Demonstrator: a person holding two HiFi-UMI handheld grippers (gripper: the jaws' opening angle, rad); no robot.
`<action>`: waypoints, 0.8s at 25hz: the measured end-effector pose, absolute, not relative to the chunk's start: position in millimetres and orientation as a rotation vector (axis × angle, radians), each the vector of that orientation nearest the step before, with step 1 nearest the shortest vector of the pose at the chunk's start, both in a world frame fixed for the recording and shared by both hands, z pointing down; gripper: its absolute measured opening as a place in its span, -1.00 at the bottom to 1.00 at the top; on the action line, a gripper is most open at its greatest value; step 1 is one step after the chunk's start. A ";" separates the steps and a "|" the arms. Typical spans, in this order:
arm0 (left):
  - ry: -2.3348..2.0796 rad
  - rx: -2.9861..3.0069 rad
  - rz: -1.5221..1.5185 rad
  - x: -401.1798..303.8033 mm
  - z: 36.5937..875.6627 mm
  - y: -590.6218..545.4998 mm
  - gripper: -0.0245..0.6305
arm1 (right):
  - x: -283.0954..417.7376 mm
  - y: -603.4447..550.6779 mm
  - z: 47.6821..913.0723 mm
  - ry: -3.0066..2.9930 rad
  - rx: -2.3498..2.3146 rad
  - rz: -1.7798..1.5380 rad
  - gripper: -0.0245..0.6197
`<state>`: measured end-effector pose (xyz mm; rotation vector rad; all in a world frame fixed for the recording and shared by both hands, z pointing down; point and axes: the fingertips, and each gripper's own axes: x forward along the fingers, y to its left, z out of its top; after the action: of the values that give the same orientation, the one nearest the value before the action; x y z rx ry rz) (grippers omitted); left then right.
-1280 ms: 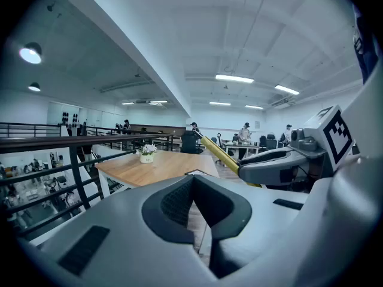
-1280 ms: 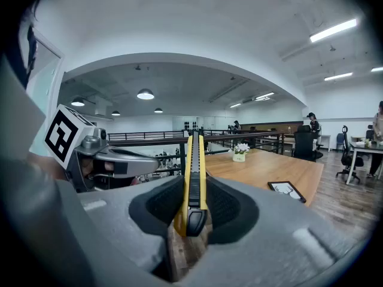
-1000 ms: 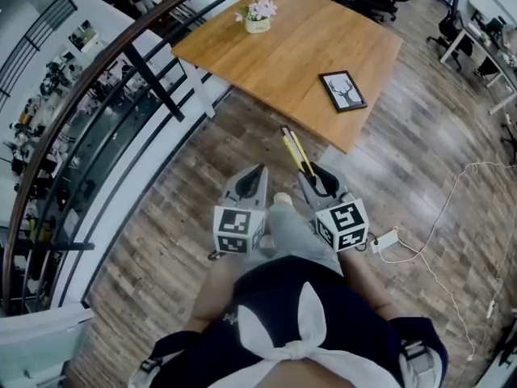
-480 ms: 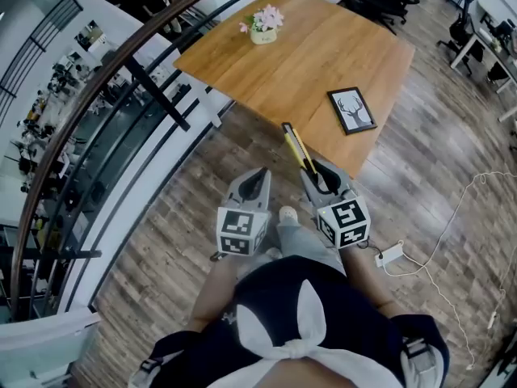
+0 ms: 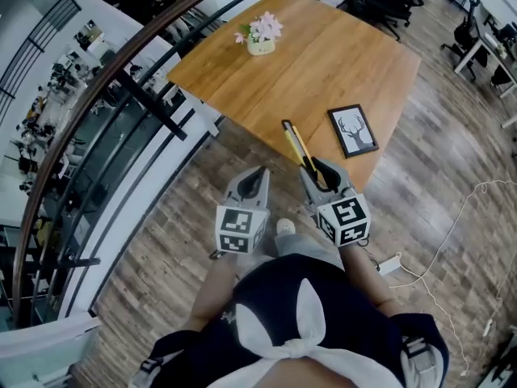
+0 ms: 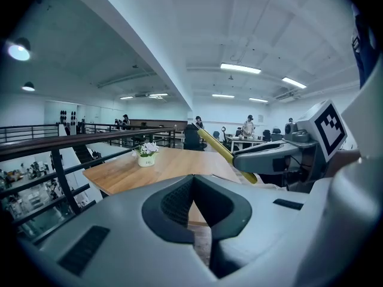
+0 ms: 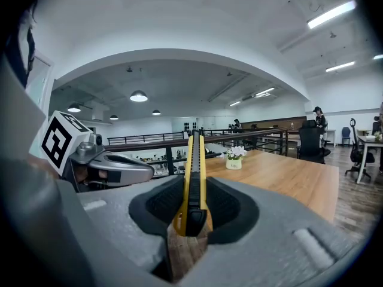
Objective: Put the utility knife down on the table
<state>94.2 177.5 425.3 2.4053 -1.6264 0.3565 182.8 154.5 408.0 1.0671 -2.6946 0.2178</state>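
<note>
The utility knife [image 5: 296, 145], yellow and black, is clamped at its rear end between the jaws of the right gripper [image 5: 317, 173], which is held just at the table's [image 5: 307, 63] near edge. In the head view the knife's front end is seen over that edge, lifted clear of the tabletop. The left gripper [image 5: 255, 176] is held short of the same edge, its jaws closed together on nothing. A framed picture [image 5: 352, 130] lies by the table's near corner, and a flower pot [image 5: 258, 37] stands at its far side.
</note>
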 end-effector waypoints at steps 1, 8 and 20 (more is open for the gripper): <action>-1.632 2.399 0.356 94.5 426.3 170.6 -0.87 | 182.9 147.1 408.4 -2.697 1.060 0.219 -0.57; -1.684 2.330 0.323 96.5 431.8 143.8 -0.87 | 186.1 113.9 410.3 -2.711 0.986 0.198 -0.57; -1.728 2.269 0.341 92.9 440.2 134.1 -0.87 | 185.3 93.4 416.5 -2.737 0.941 0.232 -0.57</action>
<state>92.9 134.1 440.2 2.2693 -1.7276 0.3405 185.3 93.4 416.5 0.9412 -2.7370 0.2325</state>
